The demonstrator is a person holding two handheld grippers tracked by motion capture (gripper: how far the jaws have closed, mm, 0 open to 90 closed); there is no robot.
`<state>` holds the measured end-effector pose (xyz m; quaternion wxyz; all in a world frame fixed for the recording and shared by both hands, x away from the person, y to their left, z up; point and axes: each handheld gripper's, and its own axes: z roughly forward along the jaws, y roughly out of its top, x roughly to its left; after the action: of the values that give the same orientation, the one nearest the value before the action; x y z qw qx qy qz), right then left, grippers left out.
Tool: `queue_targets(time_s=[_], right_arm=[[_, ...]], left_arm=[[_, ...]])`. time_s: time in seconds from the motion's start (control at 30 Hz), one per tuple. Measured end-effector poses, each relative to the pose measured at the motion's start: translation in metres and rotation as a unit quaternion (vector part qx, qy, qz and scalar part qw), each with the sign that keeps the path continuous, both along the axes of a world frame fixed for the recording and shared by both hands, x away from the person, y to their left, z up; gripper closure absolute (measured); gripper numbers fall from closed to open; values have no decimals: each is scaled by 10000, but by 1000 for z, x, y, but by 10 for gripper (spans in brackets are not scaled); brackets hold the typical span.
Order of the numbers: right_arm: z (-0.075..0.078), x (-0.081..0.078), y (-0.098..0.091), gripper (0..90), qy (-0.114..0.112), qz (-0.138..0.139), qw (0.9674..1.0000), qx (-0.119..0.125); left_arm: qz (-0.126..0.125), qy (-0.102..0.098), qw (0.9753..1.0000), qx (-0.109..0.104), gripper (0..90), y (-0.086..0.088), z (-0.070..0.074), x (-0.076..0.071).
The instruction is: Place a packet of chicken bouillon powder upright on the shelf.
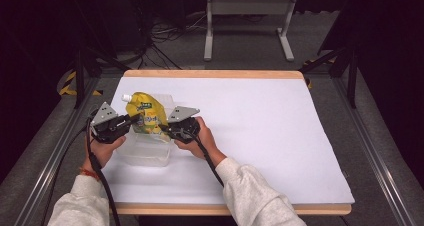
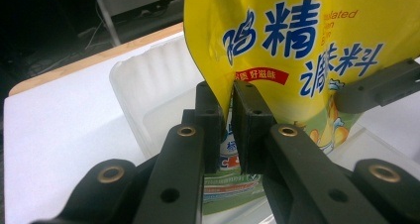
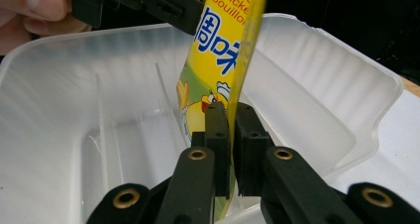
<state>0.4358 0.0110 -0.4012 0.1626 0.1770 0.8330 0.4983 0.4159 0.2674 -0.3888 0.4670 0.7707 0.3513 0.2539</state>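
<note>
A: Sleeves lowest in the high view. Left gripper point(image 1: 131, 120)?
B: Clenched on the yellow pouch point(image 1: 145, 117), pinching its edge.
A: Right gripper point(image 1: 164, 127)?
B: Same, clamped on the pouch's opposite edge.
A: Pouch location?
B: Upright over the clear tub point(image 1: 146, 153), lower end inside it, white cap point(image 1: 127, 97) tilted toward the tub's far left.
A: Tub?
B: On the white table point(image 1: 260, 131), left part, grippers on either side of it.
</note>
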Motion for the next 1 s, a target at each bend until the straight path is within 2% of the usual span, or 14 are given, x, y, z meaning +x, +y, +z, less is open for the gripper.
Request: queue_targets(time_s=[0.07,0.13,0.37,0.5,0.77,0.87,1.0], right_arm=[[0,0,0,861,-27,-4,10000,-30],[3,-2,0,861,-157,-26,9999,-29],[8,-3,-1,850,-194,10,9998,6],[11,-4,-3,806,-256,-44,9996,71],[24,-9,-8,786,-405,-44,9991,107],[31,-12,-13,770,-465,-75,9988,155],[38,-15,-18,764,-536,-99,9984,166]], left_arm=[[9,-6,10000,-17,815,0,0,0],[12,38,9999,-125,809,2,0,-2],[64,25,9999,-155,796,3,0,-3],[144,39,9994,-308,747,4,0,-5],[245,-89,9987,-443,682,5,7,-15],[238,-122,9986,-457,648,5,9,-20],[380,-118,9983,-430,566,6,9,-23]])
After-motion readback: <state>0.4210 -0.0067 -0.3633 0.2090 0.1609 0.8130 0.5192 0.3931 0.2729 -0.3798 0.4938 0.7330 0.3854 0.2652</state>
